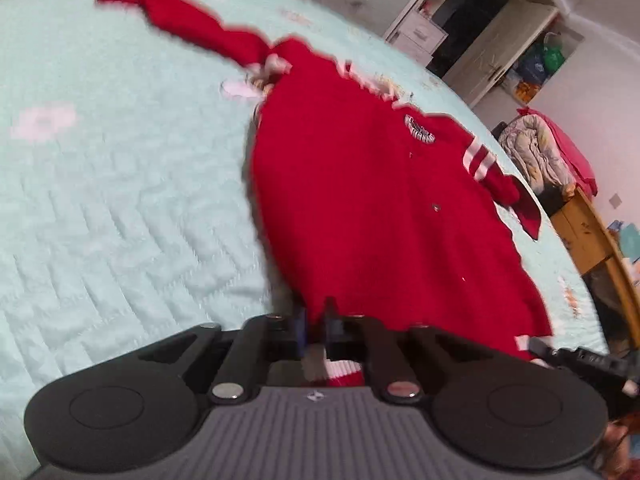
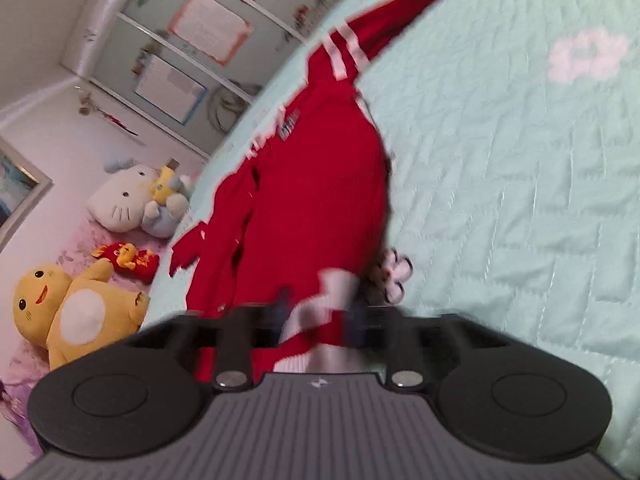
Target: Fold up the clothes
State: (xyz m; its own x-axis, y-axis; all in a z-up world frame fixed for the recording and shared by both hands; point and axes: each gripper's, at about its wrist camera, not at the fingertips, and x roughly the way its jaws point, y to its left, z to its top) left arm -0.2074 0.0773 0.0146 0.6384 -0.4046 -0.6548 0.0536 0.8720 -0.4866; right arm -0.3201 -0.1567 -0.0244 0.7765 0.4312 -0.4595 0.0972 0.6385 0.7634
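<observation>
A red knit cardigan (image 1: 360,200) with white stripes lies spread on the pale green quilted bed cover (image 1: 120,200), one sleeve (image 1: 200,24) stretched toward the far left. My left gripper (image 1: 315,320) sits at the near hem, its fingers close together and shut on the red and white hem edge. At the hem's right corner a black part of the other gripper (image 1: 576,356) shows. In the blurred right wrist view the cardigan (image 2: 312,200) runs away from me, and my right gripper (image 2: 320,312) is shut on the white-striped hem (image 2: 336,284).
White cupboards and shelves (image 1: 480,28) stand beyond the bed. A wooden bed frame (image 1: 580,232) with piled bedding (image 1: 536,156) is at the right. Plush toys (image 2: 72,312) and a white cat plush (image 2: 124,196) lie beside the bed cover (image 2: 520,200).
</observation>
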